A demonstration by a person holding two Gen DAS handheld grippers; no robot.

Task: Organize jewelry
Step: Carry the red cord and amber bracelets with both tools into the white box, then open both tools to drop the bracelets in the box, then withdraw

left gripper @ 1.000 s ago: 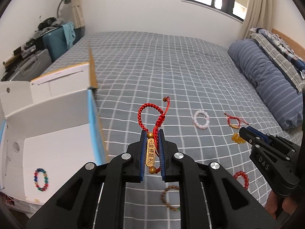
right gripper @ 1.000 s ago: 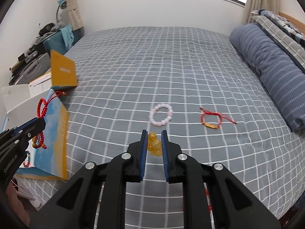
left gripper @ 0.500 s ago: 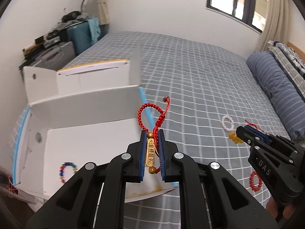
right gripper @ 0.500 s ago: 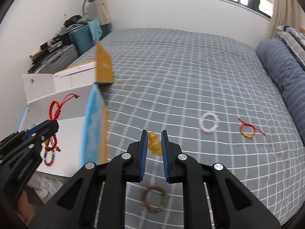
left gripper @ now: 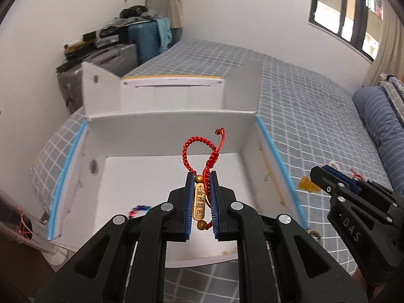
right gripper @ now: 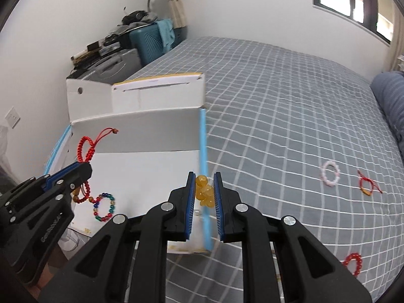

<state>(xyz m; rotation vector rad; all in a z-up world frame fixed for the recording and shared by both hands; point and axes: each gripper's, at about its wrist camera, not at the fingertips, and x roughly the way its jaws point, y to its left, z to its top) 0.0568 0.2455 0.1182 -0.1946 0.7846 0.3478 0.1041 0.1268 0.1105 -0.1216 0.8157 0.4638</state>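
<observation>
Left wrist view: left claw (left gripper: 201, 197) pinches red bracelet (left gripper: 202, 151) above white box (left gripper: 156, 176).

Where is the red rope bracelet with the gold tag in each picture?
Left wrist view: red rope bracelet in the middle, pinched between that camera's own jaws, over the white box.
Right wrist view: red rope bracelet at the left, sticking up from the left gripper.
Shared landmark: the white box.

Even daylight from the dark-framed window (left gripper: 346, 12) fills the white-walled room, with soft, faint shadows. Fisheye distortion bends the grey checked bed cover (right gripper: 290, 106) and darkens the corners. Motion blur smears the white cardboard box's blue-taped edge (right gripper: 204, 176) and the far clutter.
</observation>
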